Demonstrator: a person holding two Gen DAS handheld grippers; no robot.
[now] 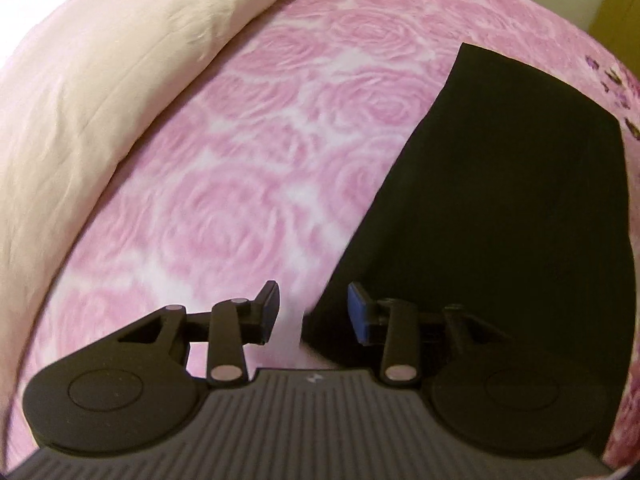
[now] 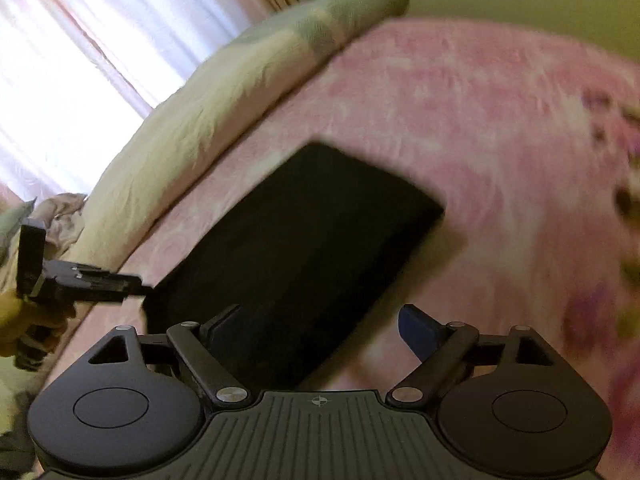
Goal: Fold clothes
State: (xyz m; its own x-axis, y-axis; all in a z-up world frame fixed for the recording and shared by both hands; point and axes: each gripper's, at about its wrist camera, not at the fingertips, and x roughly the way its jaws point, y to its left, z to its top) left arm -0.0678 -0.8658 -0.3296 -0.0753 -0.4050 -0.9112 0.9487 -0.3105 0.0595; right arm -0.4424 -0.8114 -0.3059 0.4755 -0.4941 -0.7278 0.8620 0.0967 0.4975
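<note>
A black garment (image 1: 500, 208), folded into a flat, roughly rectangular panel, lies on a bed covered with a pink rose-print bedspread (image 1: 248, 168). Its edges are straight and its surface smooth; no label, brand mark or print can be made out on the dark cloth.

The left gripper (image 1: 312, 312) hovers at the near left edge of the garment. Its jaws stand apart with nothing between them. The blue-faced right finger pad (image 1: 358, 312) sits over the black cloth; the left one is over the bedspread. Whether either touches the fabric cannot be told.

The right gripper (image 2: 324, 332) is over the near end of the garment, its jaws spread wide and empty. This view is motion-blurred. The left gripper also shows at that view's left edge, beside the garment's near corner.

A cream pillow (image 1: 92, 92) lies along the far side of the bed, well apart from the garment. Light curtains (image 2: 68, 80) hang behind it.

The only marking visible is a small crosshair emblem (image 2: 319, 401) moulded on the right gripper's ribbed body; no readable writing appears.
</note>
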